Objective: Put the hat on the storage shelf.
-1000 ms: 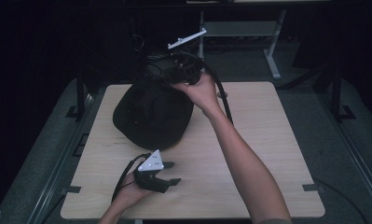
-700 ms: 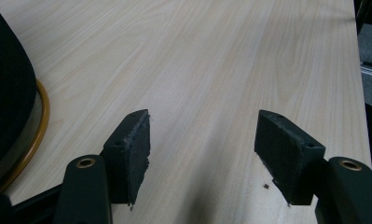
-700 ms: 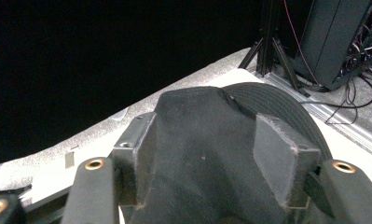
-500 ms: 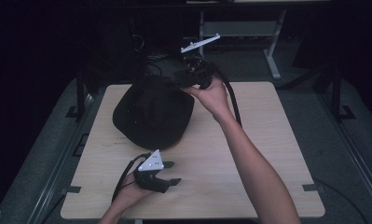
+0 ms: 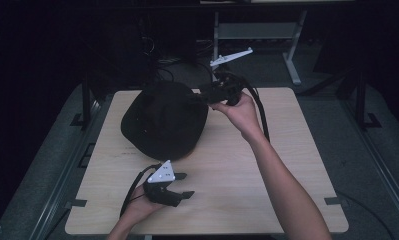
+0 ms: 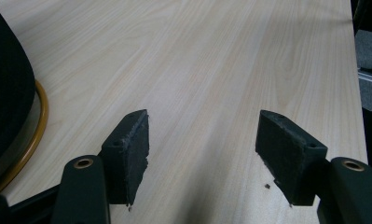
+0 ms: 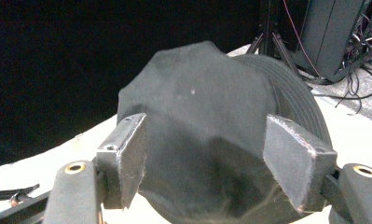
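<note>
1. Black cap (image 5: 164,120) sits on the worktop (image 5: 267,175), upper left of centre in the high view, crown up, brim side toward the far edge as far as I can tell.
2. In the right gripper view the cap (image 7: 211,130) takes up the middle of the frame, ribbed brim at upper right, crown facing the camera.
3. Right gripper (image 5: 207,97) is at the cap's far right edge, upper centre of the high view. Its fingers (image 7: 127,158) are spread wide, one either side of the crown; contact can't be confirmed, and nothing is clamped.
4. Left gripper (image 5: 183,185) rests low on the worktop, lower left of centre, just in front of the cap and apart from it. Fingers (image 6: 130,156) open, bare wood between them.
5. Left gripper view: cap edge (image 6: 9,102) at the far left of frame, with a yellow-brown rim (image 6: 37,123) curving under it. Can't tell what that rim belongs to.
6. Step in hand, my read: right gripper lining up a grasp on the cap; left idle.
7. Next move likely needs: fingers pushed on over a fold of fabric or the brim edge, then closed. Crown is too wide to span, so a pinch on soft cloth may slip; the brim looks the stiffer hold.
</note>
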Action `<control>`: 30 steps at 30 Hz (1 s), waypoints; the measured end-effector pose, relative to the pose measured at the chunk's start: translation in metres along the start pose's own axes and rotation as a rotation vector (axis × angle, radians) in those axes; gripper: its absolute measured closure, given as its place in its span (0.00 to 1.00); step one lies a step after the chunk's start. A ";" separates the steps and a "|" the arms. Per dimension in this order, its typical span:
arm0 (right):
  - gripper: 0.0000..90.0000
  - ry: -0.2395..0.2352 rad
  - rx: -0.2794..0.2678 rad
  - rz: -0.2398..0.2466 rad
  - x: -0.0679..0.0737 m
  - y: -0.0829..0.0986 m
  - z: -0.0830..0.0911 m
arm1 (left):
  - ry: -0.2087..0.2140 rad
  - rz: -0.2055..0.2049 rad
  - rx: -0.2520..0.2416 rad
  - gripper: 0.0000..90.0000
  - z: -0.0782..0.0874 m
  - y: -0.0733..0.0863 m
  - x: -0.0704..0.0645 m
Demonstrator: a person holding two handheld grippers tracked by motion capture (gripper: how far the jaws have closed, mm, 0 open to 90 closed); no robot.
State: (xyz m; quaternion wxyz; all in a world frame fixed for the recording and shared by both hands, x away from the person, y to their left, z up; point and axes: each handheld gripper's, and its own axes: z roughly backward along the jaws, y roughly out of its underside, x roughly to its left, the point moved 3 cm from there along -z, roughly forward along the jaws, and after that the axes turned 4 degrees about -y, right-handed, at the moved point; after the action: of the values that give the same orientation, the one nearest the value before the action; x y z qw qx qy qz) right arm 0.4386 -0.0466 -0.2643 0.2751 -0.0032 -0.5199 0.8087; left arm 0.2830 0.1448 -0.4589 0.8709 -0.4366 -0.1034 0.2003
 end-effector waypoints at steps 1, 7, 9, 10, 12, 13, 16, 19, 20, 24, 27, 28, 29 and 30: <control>0.33 0.000 0.000 0.000 0.000 0.000 0.000 | 0.000 0.000 0.000 0.38 0.000 0.000 0.000; 0.32 0.002 -0.007 -0.015 -0.007 0.012 0.011 | -0.005 -0.003 0.000 0.38 -0.001 0.000 0.000; 0.32 0.002 -0.008 -0.019 -0.008 0.013 0.012 | -0.005 -0.001 -0.001 0.37 -0.001 0.001 0.000; 0.32 0.005 -0.005 -0.020 -0.009 0.015 0.014 | -0.005 0.003 -0.004 0.37 -0.001 0.000 0.000; 0.32 0.009 -0.011 -0.028 -0.011 0.020 0.019 | -0.005 0.010 -0.007 0.37 -0.001 0.001 -0.001; 0.32 0.009 -0.011 -0.028 -0.011 0.020 0.019 | -0.008 0.005 -0.006 0.37 -0.001 0.000 0.000; 0.31 0.016 -0.005 -0.029 -0.012 0.024 0.021 | -0.011 0.008 -0.005 0.37 -0.001 0.001 0.001; 0.31 0.015 -0.001 -0.028 -0.013 0.030 0.025 | -0.016 0.005 -0.008 0.37 0.000 0.001 0.002; 0.31 0.015 -0.001 -0.028 -0.013 0.030 0.025 | -0.017 0.004 -0.007 0.37 0.001 0.001 0.002; 0.31 0.019 0.002 -0.035 -0.016 0.036 0.029 | -0.018 0.007 -0.009 0.37 0.001 0.001 0.003; 0.31 0.022 -0.002 -0.045 -0.018 0.040 0.033 | -0.021 0.011 -0.010 0.37 0.002 0.002 0.004; 0.30 0.027 0.007 -0.044 -0.019 0.043 0.036 | -0.022 0.011 -0.012 0.37 0.002 0.002 0.004; 0.30 0.029 0.003 -0.042 -0.019 0.044 0.037 | -0.022 0.009 -0.010 0.37 0.003 0.002 0.005; 0.30 0.029 0.003 -0.042 -0.019 0.044 0.037 | -0.022 0.009 -0.010 0.37 0.003 0.002 0.005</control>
State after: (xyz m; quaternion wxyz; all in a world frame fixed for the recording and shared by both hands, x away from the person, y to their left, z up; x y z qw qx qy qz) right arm 0.4248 -0.0999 -0.2897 0.2996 -0.0035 -0.5147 0.8033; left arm 0.2860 0.1498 -0.4586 0.8666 -0.4394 -0.1123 0.2084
